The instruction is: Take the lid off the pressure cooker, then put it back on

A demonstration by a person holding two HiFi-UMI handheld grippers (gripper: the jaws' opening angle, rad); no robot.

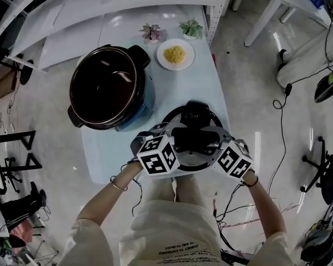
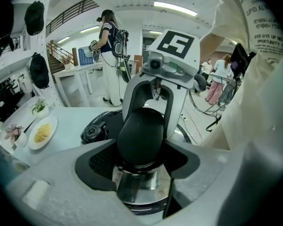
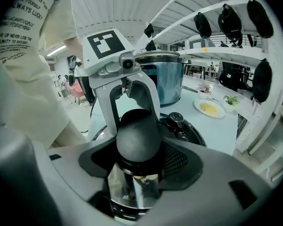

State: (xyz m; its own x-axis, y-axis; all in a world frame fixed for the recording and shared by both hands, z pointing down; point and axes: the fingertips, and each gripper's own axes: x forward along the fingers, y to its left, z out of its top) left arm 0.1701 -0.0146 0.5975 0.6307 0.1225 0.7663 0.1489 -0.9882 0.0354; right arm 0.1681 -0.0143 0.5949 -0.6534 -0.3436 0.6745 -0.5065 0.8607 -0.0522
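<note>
The pale blue tabletop (image 1: 194, 87) carries everything here, and the pressure cooker (image 1: 108, 87) is the biggest thing on it. The cooker stands uncovered, its dark inside showing to the rim.

The lid (image 1: 191, 115) is off the cooker. It sits to the cooker's right and nearer the person, close to the tabletop's near edge. The views do not settle whether it rests on the tabletop or hangs just above it.

Both grippers are on the lid's black handle (image 2: 140, 133), one from each side. The left gripper (image 2: 141, 147) has its jaws closed against one rounded end of the handle, the dark pads pressing on both flanks. The right gripper (image 3: 139, 147) pinches the opposite end in the same way, its jaws set wide because the handle is broad. Each gripper's camera looks across the lid at the other.

Beyond the cooker to its right, farther from the person than the lid, lies a white plate (image 1: 175, 55) of yellow food. Two small potted plants (image 1: 151, 32) stand just past the plate.

I judge the first half done — the lid is clear of the cooker and firmly held. What is left is the return: carrying the lid over the open rim, setting it down level, and seating it.
</note>
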